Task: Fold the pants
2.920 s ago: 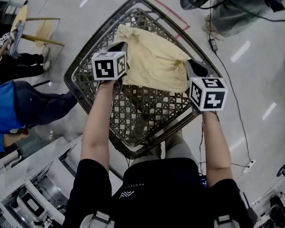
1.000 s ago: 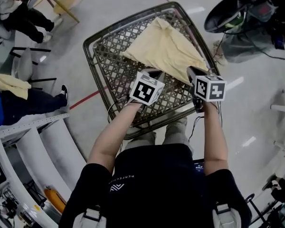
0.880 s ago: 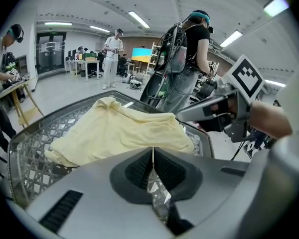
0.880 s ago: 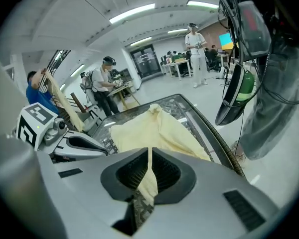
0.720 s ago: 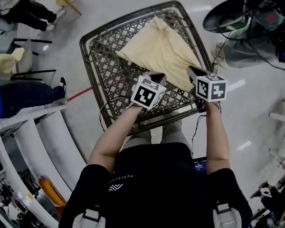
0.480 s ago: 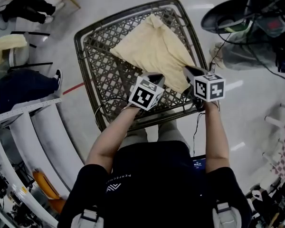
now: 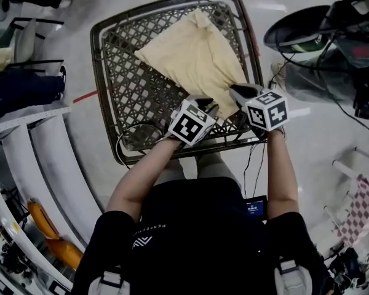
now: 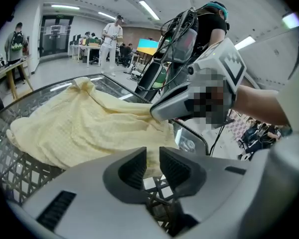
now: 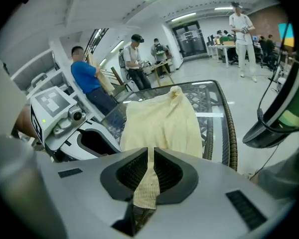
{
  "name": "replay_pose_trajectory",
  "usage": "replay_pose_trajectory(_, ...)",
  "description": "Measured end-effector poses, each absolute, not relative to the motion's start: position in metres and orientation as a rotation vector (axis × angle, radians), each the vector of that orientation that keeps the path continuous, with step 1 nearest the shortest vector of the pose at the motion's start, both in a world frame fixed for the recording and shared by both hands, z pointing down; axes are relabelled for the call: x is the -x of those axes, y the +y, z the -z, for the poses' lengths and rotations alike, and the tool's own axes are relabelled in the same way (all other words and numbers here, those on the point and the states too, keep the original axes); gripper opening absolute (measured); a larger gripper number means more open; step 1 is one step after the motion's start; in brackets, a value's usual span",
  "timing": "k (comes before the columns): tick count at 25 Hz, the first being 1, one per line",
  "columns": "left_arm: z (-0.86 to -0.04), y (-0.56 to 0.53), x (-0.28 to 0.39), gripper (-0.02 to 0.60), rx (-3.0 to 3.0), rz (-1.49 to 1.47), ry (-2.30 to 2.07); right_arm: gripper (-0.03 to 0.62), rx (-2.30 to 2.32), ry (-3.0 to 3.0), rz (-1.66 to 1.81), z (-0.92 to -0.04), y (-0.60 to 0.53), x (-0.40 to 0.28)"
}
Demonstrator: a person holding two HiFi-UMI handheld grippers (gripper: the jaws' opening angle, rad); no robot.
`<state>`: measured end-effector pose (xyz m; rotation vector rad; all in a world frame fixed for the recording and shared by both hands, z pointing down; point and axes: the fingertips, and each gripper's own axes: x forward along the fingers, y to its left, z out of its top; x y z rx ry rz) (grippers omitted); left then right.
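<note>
Pants [image 7: 197, 54] pinched in right claw [image 9: 150, 153]; left claw [image 8: 152, 156] just opened narrowly, gripping nothing.

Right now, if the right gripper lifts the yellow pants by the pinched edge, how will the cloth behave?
Probably floppy: the pants wrinkle, and a strip droops through the right gripper. Likely light, as the fabric looks thin. Dragged, it could catch on the open lattice table.
</note>
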<state>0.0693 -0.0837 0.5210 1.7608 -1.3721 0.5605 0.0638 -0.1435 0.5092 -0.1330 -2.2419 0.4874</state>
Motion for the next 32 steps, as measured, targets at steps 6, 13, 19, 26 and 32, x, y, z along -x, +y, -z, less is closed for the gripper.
replay_pose_trajectory(6, -0.524, -0.091, -0.09, 0.112, -1.774, -0.554, -1.349, 0.048, 0.255, -2.185, -0.375, -0.524, -0.142, -0.069)
replay_pose_trajectory(13, -0.529, -0.096, -0.111, 0.166, -1.799, -0.561, -1.297, 0.175, 0.358, -2.106, -0.279, -0.539, -0.146, -0.09)
replay_pose_trajectory(19, -0.537, -0.095, -0.116, 0.198, -1.786, -0.569, -1.27, 0.213, 0.446, -2.095, -0.3, -0.545, -0.143, -0.1)
replay_pose_trajectory(26, -0.552, -0.086, -0.118, 0.227, -1.769, -0.589, -1.238, 0.223, 0.565, -2.042, -0.246, -0.548, -0.138, -0.106)
replay_pose_trajectory(32, -0.557, -0.085, -0.123, 0.252, -1.801, -0.624, -1.201, 0.235, 0.644, -2.022, -0.16, -0.552, -0.134, -0.115)
